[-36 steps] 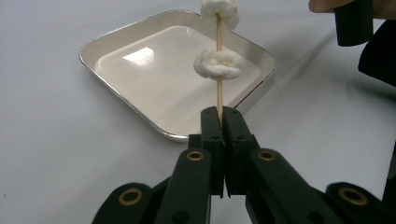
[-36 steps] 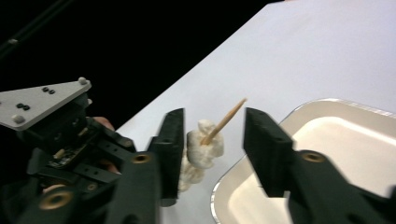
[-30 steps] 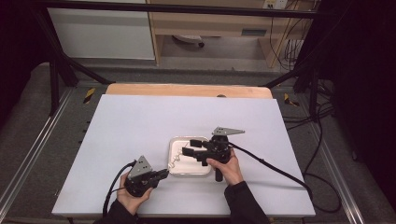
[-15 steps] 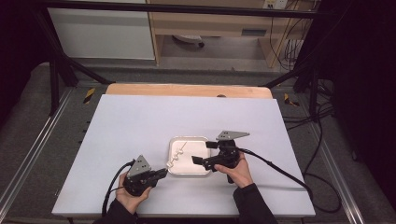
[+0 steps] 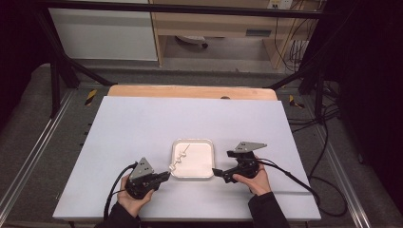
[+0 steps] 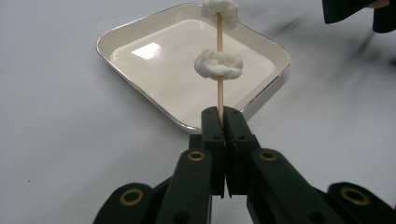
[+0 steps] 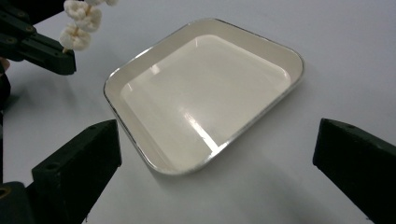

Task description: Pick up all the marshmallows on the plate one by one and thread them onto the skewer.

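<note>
Since a second ago the right gripper [image 5: 217, 172] has pulled back off the tray [image 5: 205, 144] to its right edge, jaws just spread wide and empty. Skewer [image 6: 219, 88] with white lumps [image 6: 218, 64] hangs over the tray on the counter [image 5: 142, 118] — pinched tight by the left gripper [image 6: 219, 113]. Left gripper view shows the clamped stick end. Both hands rest low at the near edge.

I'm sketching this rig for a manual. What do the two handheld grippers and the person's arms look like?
Both the left gripper and the right gripper are black, each topped with a grey three-cornered plate and trailing a black cable. Their fingers are flat black bars on linkage arms with brass-coloured rivets. The person wears dark long sleeves down to the wrists.
</note>
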The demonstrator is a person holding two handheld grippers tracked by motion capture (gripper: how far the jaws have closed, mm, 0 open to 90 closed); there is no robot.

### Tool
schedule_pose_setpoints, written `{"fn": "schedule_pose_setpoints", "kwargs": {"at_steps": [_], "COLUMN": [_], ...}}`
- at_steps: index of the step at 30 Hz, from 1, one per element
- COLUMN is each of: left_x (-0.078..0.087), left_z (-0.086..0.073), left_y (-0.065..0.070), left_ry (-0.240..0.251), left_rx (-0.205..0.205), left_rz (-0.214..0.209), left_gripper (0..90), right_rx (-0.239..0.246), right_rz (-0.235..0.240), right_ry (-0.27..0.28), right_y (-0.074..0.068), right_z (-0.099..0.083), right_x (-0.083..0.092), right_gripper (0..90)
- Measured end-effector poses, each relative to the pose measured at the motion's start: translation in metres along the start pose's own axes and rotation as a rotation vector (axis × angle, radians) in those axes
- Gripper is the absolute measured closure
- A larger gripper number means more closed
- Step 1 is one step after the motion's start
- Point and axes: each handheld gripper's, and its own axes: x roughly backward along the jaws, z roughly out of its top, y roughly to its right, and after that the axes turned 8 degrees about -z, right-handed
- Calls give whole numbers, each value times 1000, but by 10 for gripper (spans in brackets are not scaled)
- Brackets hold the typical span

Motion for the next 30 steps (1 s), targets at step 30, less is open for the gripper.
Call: {"fn": "schedule_pose_setpoints", "kwargs": {"at_steps": [30], "left_x": [-12], "left_z": [31], "left_y": [-9], "left_ry": [-41], "left_rx": [37], "left_rz": [32], "left_gripper": [882], "right_rx": [-22], "right_rz": [-101], "right_ry": [-20], "right_y": [37], "right_z": [-48], "right_x": [43], "right_gripper": [17]}}
